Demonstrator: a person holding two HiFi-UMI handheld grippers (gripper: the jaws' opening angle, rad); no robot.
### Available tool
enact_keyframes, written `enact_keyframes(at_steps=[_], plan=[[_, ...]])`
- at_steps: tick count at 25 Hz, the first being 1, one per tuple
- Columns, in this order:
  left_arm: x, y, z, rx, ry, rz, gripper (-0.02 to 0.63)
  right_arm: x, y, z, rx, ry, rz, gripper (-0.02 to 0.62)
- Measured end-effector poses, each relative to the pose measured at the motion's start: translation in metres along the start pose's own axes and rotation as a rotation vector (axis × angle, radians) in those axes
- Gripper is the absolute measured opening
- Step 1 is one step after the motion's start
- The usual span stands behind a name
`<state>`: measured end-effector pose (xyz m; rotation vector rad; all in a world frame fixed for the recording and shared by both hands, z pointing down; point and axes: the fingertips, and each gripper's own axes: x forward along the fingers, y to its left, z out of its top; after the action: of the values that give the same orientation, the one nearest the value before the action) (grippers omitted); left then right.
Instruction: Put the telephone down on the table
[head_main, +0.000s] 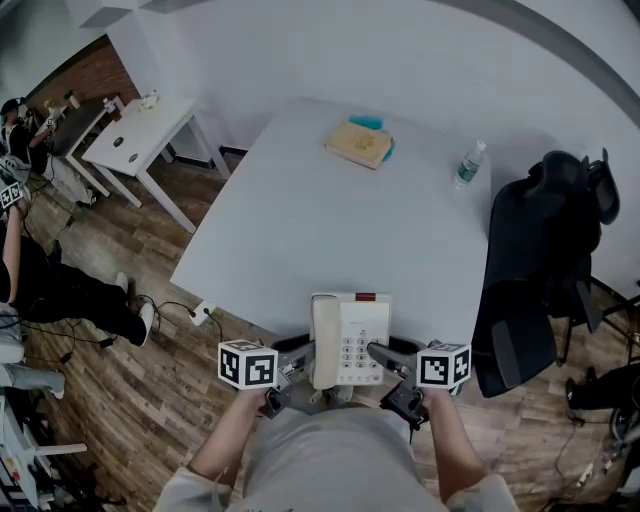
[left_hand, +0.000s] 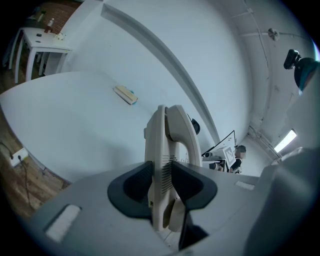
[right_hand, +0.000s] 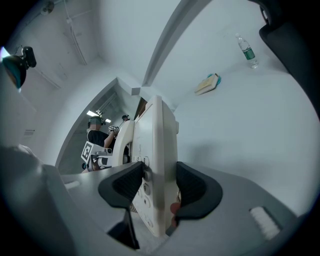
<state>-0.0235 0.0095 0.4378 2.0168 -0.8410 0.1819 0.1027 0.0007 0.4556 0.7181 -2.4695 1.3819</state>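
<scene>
You hold the telephone at the lower centre of the head view. The left gripper is clenched on its handset side and the right gripper on its keypad side. Its long axis points up the frame, away from you. The table lies ahead, and only the phone's far end overlaps its near edge. In my judgement, the move goes forward and down, with both arms equally near.

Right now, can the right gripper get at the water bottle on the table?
Probably not. The right gripper is shut on the telephone, which it shares with the left gripper, and the water bottle stands near the far edge of the table, well beyond it.
</scene>
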Motion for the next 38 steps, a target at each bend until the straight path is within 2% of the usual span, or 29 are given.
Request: enact_keyframes(at_steps=[21, 38], plan=[[0.009, 0.028, 0.045, 0.009, 0.052, -0.031, 0.135, 0.029, -0.007, 0.039, 0.029, -0.025, -0.031, 0.219], [0.031, 0.079, 0.075, -0.005, 0.114, -0.04, 0.135, 0.073, -0.035, 0.065, 0.065, -0.015, -0.059, 0.219]])
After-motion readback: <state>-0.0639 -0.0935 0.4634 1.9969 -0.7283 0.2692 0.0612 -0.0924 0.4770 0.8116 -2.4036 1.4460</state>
